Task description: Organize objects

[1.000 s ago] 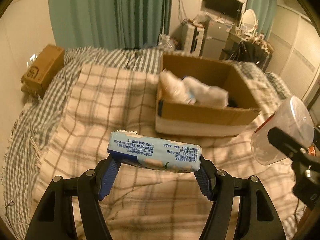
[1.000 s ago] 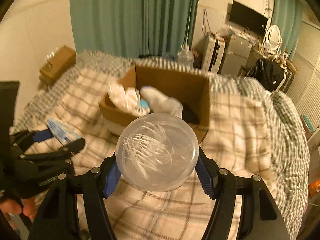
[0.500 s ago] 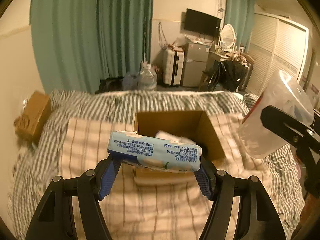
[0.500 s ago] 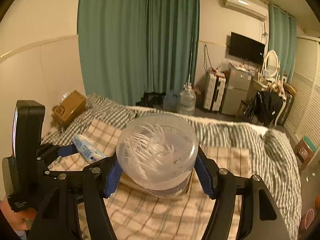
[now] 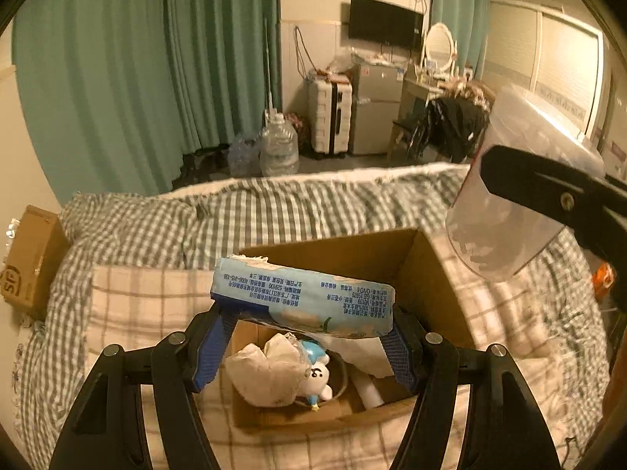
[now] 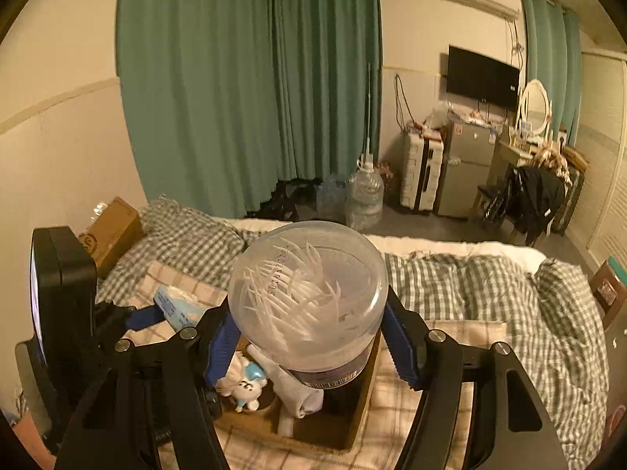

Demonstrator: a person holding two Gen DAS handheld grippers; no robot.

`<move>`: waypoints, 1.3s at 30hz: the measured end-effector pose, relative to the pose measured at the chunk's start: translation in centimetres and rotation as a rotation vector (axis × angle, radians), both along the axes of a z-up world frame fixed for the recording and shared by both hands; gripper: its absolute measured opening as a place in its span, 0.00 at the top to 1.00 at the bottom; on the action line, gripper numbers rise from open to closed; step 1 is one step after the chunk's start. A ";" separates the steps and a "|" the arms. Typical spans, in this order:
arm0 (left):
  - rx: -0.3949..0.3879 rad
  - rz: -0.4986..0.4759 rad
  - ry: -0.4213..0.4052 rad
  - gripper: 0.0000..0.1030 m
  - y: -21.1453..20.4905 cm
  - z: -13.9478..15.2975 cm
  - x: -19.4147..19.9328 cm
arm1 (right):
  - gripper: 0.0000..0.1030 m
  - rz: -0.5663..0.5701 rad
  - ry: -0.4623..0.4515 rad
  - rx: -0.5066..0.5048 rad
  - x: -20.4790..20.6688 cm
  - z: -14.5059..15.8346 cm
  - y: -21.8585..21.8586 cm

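The left gripper (image 5: 303, 337) clamps the blue wipes pack (image 5: 303, 297); the right gripper (image 6: 309, 337) clamps the clear floss-pick jar (image 6: 307, 297). The cardboard box (image 5: 427, 274) lies directly below both. Lower each item into free space, clear of the plush toy (image 5: 315, 380), before opening.

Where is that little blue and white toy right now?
The toy lies inside the open cardboard box on the bed, beside a crumpled white bag, low in both views, under the held tissue pack.

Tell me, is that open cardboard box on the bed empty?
No, the cardboard box already holds a small blue-and-white plush toy and crumpled white plastic bags.
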State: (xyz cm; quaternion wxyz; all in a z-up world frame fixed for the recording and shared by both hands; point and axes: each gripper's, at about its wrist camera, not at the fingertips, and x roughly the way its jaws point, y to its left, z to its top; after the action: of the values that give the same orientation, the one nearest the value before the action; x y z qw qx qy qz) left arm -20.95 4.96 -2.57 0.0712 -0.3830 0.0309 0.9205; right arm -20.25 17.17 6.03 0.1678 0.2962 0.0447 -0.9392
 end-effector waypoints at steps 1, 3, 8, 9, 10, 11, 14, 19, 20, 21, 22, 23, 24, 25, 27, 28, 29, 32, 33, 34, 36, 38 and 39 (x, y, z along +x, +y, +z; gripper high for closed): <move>-0.003 0.001 -0.011 0.31 0.0 -0.9 -0.4 | 0.37 -0.002 -0.015 0.001 -0.6 -0.7 0.0; 0.004 0.005 -0.025 0.31 0.0 -2.2 -0.9 | 0.37 0.000 -0.049 -0.003 -2.0 -2.4 0.1; 0.011 0.004 -0.059 0.31 0.2 -4.8 -2.0 | 0.37 -0.004 -0.107 0.013 -4.1 -6.5 0.2; 0.007 -0.001 -0.059 0.31 0.3 -5.0 -2.1 | 0.37 -0.005 -0.115 0.010 -4.4 -7.1 0.2; 0.004 -0.008 -0.056 0.31 0.4 -5.3 -2.2 | 0.37 -0.006 -0.118 0.012 -4.7 -7.5 0.2; 0.005 -0.011 -0.052 0.31 0.4 -5.4 -2.3 | 0.37 -0.014 -0.115 0.018 -4.8 -7.8 0.2; 0.027 -0.013 -0.058 0.28 0.2 -5.8 -2.6 | 0.36 -0.037 -0.122 0.055 -5.5 -8.5 0.1; 0.027 0.015 -0.066 0.15 -0.1 -5.6 -3.0 | 0.09 -0.078 -0.095 0.052 -5.8 -7.9 0.9; 0.025 0.019 -0.049 0.12 -0.1 -5.2 -2.9 | 0.07 -0.083 -0.072 0.052 -5.5 -7.3 1.3; 0.028 0.020 -0.030 0.11 -0.1 -4.7 -2.6 | 0.07 -0.090 -0.050 0.059 -5.1 -6.7 1.4; 0.029 0.018 -0.018 0.10 -0.1 -4.2 -2.4 | 0.07 -0.097 -0.036 0.070 -4.9 -6.1 1.6; 0.030 0.018 -0.014 0.07 0.0 -3.6 -2.2 | 0.07 -0.099 -0.029 0.078 -4.5 -5.6 1.4; 0.028 0.021 -0.004 0.06 0.1 -2.8 -1.8 | 0.07 -0.103 -0.020 0.081 -4.1 -4.9 1.6; 0.027 0.024 0.007 0.06 0.2 -2.1 -1.5 | 0.06 -0.111 -0.011 0.079 -3.8 -4.2 1.9; 0.026 0.023 0.028 0.05 0.2 -0.6 -0.8 | 0.04 -0.125 0.004 0.067 -2.7 -2.7 2.7; 0.023 0.025 0.040 0.05 0.2 0.4 -0.3 | 0.03 -0.128 0.007 0.062 -2.4 -2.1 3.0; 0.020 0.026 0.053 0.05 0.2 1.3 0.0 | 0.01 -0.131 0.014 0.056 -1.7 -1.3 3.3; 0.011 0.034 0.110 0.04 0.1 4.5 2.1 | 0.00 -0.152 0.060 0.055 1.0 1.6 4.3; 0.011 0.037 0.123 0.04 0.0 5.4 2.7 | 0.00 -0.158 0.071 0.053 1.7 2.4 4.5; 0.014 0.040 0.142 0.04 -0.1 6.6 3.5 | 0.00 -0.162 0.082 0.049 2.6 3.2 4.8; 0.025 0.047 0.181 0.02 -0.3 8.6 5.1 | 0.00 -0.168 0.101 0.035 4.6 5.0 5.4; 0.037 0.061 0.226 0.00 -0.7 10.4 6.9 | 0.00 -0.169 0.110 0.035 6.3 6.1 5.7; 0.044 0.067 0.248 0.00 -0.8 11.2 7.8 | 0.00 -0.174 0.114 0.036 7.5 6.7 5.8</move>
State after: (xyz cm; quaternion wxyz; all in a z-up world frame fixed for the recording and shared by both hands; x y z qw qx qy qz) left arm -13.15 4.17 8.63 0.0444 -0.2655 0.0064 0.9631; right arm -12.75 23.00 12.73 0.0774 0.2480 0.0450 -0.9646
